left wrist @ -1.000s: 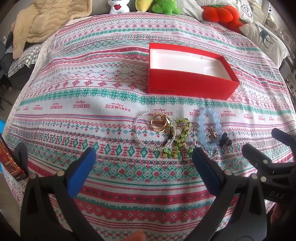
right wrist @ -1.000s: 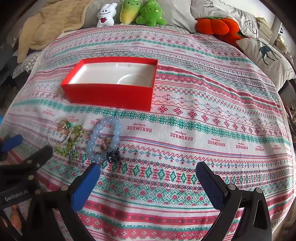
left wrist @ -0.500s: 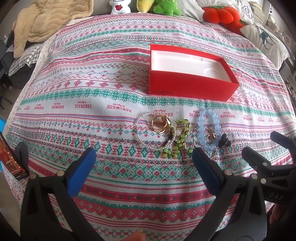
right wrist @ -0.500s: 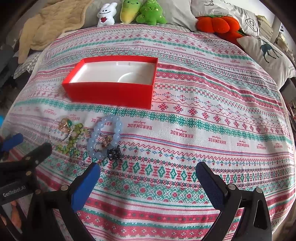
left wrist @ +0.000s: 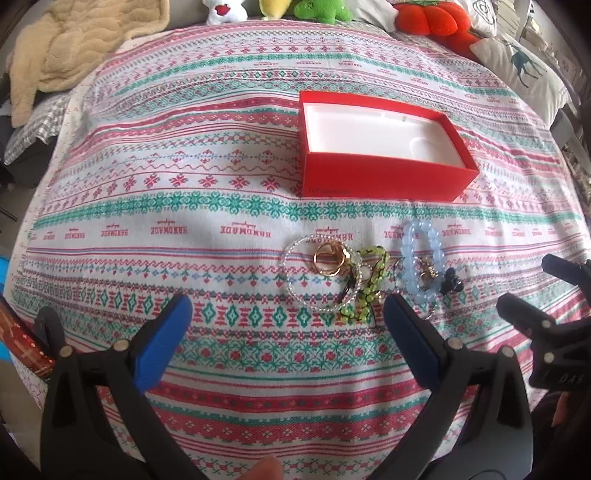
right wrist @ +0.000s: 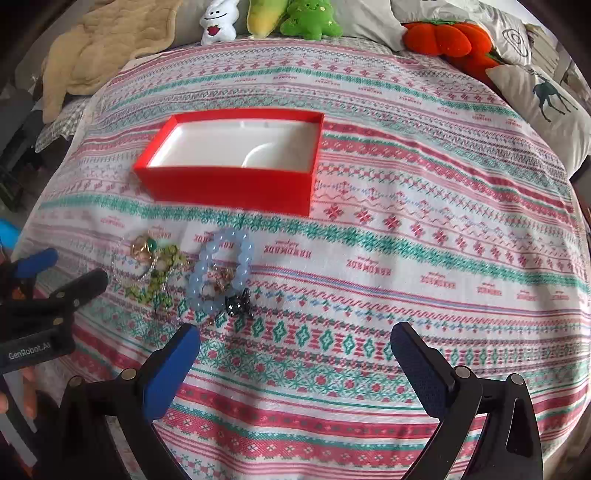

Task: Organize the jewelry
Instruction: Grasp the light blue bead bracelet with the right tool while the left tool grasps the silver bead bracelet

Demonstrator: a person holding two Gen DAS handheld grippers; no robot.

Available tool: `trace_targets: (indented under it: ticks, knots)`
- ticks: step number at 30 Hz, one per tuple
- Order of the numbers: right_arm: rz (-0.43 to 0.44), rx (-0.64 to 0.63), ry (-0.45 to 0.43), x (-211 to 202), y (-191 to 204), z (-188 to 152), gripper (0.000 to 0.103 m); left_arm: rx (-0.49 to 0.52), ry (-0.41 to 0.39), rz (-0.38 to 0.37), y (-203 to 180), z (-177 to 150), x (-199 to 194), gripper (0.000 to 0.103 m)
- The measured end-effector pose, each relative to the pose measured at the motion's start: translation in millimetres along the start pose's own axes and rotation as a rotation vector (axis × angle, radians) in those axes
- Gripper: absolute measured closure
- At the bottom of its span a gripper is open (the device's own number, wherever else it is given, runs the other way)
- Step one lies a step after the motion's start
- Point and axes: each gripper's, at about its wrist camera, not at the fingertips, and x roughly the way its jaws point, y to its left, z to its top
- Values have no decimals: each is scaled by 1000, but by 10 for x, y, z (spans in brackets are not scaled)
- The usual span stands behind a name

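A pile of jewelry lies on the patterned bedspread: a clear bead bracelet (left wrist: 295,273), gold rings (left wrist: 330,258), a green bead string (left wrist: 373,284), a pale blue bead bracelet (left wrist: 410,266) (right wrist: 201,277) and a small black piece (left wrist: 451,285) (right wrist: 238,303). An open red box (left wrist: 384,184) (right wrist: 229,184) with a white empty inside stands just beyond the pile. My left gripper (left wrist: 284,325) is open and empty, just short of the pile. My right gripper (right wrist: 295,354) is open and empty, to the right of the pile.
Plush toys (right wrist: 310,18), an orange pumpkin cushion (right wrist: 443,37) and a deer pillow (right wrist: 550,99) line the far side of the bed. A beige blanket (left wrist: 62,48) lies at the far left. The bedspread (right wrist: 443,240) right of the box holds nothing.
Both grippers have drifted slightly; the box and jewelry sit a little lower in each view. Nothing was taken hold of or moved.
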Motion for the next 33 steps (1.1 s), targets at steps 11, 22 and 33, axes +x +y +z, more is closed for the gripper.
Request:
trace_targets:
  ticks: [11, 22, 33]
  knots:
    - [54, 14, 16, 11, -5, 313, 0, -37, 58, -100, 173, 249, 133, 10]
    - [209, 77, 75, 612, -47, 510, 40, -57, 145, -186, 254, 247, 559, 52]
    - [186, 18, 113, 872, 161, 579, 69, 27, 151, -115, 146, 288, 661, 79]
